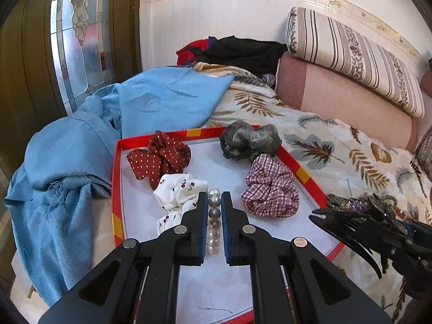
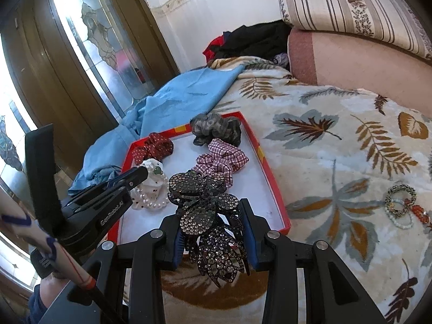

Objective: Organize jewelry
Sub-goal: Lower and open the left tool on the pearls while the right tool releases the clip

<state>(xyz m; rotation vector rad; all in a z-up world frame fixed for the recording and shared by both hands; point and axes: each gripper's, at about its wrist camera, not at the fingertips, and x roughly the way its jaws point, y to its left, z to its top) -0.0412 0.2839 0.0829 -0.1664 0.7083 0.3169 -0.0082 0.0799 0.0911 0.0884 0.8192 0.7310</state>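
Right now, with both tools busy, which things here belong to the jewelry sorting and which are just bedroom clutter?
Part of the job:
- red-rimmed tray
- pearl bracelet between the left tool's fingers
- rhinestone hair claw held in the right tool
- four scrunchies in the tray, such as the plaid one
- beaded bracelets on the blanket

Lying about:
- blue cloth
- dark clothes
- striped pillow

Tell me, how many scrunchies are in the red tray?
4. A red dotted scrunchie lies at the back left, a grey scrunchie at the back right, a checked scrunchie at the right, and a white scrunchie beside the left gripper. None seem hidden.
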